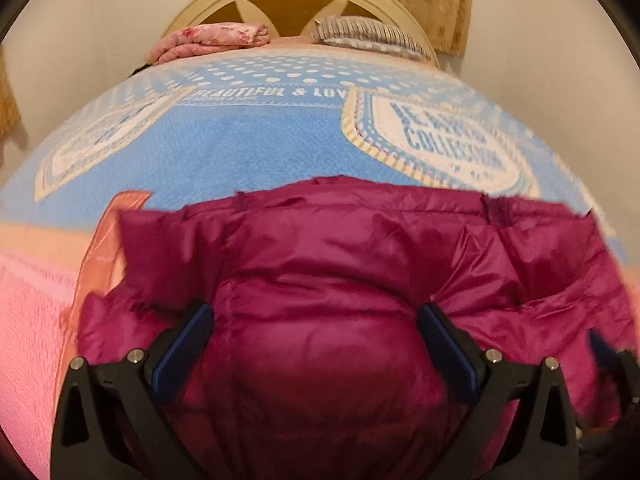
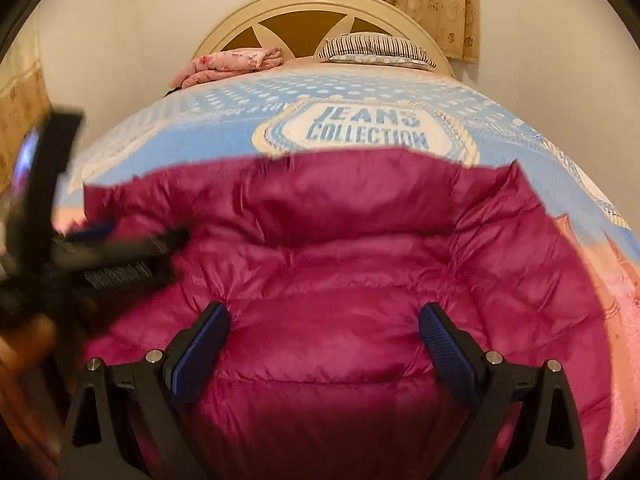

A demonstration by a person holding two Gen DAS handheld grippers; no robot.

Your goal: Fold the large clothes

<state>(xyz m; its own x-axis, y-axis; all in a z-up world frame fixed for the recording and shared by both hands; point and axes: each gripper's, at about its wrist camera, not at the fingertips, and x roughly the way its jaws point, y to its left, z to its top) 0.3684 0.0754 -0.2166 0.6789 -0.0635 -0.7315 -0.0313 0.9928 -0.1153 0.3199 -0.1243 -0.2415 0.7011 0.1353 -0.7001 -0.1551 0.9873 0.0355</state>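
Lying crosswise on bed (image 1: 256, 140), magenta puffer jacket (image 1: 320, 272); both claws spread.

Left tool (image 2: 120, 248) motion-blurred; jacket's (image 2: 340, 260) near end cut off.

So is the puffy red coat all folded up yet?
Not neatly. The coat lies bunched and puffy on the bed, with both tools open above it. How many layers are doubled over, cannot tell.

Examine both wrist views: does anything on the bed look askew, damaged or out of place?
Nothing looks damaged. The magenta puffer jacket lies rumpled and uneven on the blue blanket, and a peach cloth sticks out beside it. Both grippers are open.
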